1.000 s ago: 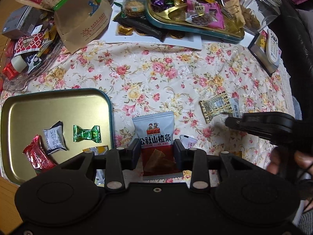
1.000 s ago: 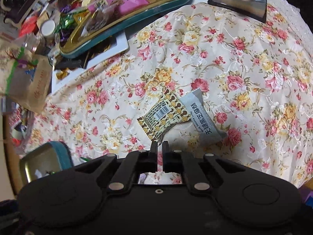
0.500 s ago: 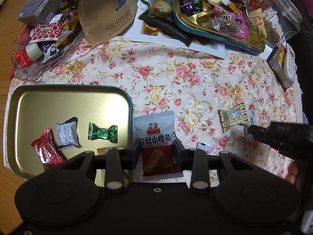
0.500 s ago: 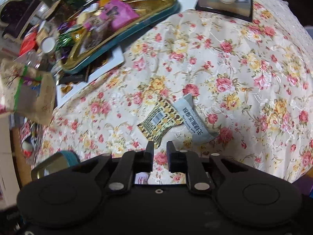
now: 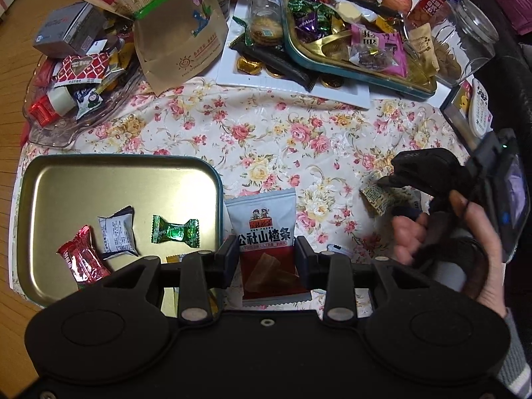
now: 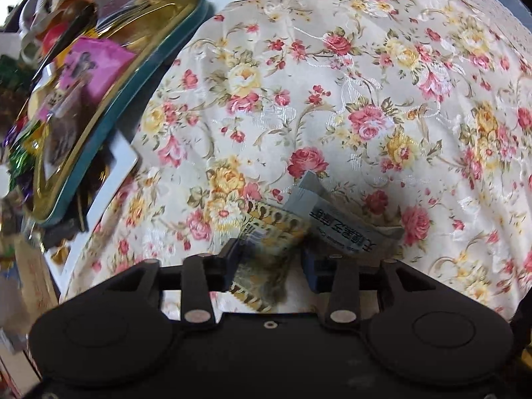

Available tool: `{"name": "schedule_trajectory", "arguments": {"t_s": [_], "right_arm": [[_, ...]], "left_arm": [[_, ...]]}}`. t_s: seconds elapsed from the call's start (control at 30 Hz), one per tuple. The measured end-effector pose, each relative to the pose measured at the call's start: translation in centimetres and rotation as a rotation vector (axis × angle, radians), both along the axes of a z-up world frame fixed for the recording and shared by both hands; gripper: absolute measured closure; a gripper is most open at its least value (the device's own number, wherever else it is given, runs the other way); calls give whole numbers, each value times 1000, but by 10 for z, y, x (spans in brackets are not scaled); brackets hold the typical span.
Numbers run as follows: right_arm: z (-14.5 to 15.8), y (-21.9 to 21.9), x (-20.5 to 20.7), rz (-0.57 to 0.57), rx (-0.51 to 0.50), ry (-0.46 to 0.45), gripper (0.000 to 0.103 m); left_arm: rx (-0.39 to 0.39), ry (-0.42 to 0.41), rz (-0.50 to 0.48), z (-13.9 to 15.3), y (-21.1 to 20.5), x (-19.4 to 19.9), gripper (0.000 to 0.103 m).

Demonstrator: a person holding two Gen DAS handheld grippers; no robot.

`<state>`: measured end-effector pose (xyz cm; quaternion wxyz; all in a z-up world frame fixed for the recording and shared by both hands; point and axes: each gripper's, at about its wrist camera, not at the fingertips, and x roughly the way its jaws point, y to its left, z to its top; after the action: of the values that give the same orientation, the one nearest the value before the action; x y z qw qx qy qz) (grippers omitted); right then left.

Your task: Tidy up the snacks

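now, left wrist view: left gripper [image 5: 266, 259] clamped on the hawthorn strip packet [image 5: 266, 232], gripped across the lower half so the printed top sticks out forward. hovering just beside the gold tin tray [image 5: 50, 179], right at its edge, probably lined up for a drop among the sorted sweets: red candy [image 5: 83, 261], white packet [image 5: 116, 234], green candy [image 5: 175, 231]. over on the right, right gripper [image 5: 387, 183] down at the yellow patterned packet [image 5: 377, 198] on the floral cloth [image 5: 266, 139].

right wrist view next: jaws spread wide either side of the yellow patterned packet [image 6: 266, 252], not yet closed on it, straddling to take it by the edges. grey sachet [image 6: 339, 222] touching it, partly overlapping, so a risk of snagging both.
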<state>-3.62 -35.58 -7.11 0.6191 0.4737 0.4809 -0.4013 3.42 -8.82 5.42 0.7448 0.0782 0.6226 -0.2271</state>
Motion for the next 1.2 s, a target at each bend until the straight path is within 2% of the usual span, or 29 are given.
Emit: {"name": "schedule_trajectory", "arguments": {"t_s": [0.07, 0.1, 0.23, 0.33, 0.43, 0.67, 1.0, 1.2], "right_arm": [[1, 5, 7, -5, -50, 20, 56], [0, 8, 12, 12, -69, 37, 54], [-2, 22, 27, 95, -156, 95, 54], [-5, 35, 38, 201, -218, 148, 63], [-4, 44, 42, 294, -253, 152, 67], [11, 42, 29, 338, -162, 86, 68], [60, 40, -6, 419, -96, -50, 68], [83, 42, -27, 479, -93, -104, 68]], "left_arm": [[-10, 1, -2, 2, 2, 0, 59], [-15, 3, -1, 3, 3, 1, 59], [-26, 3, 2, 5, 9, 3, 59], [-25, 3, 22, 5, 13, 6, 59], [-27, 5, 38, 5, 16, 9, 59], [-13, 0, 45, 3, 14, 12, 59], [48, -10, 34, -8, 0, 9, 59], [97, -23, 17, -19, -3, 10, 59]]}}
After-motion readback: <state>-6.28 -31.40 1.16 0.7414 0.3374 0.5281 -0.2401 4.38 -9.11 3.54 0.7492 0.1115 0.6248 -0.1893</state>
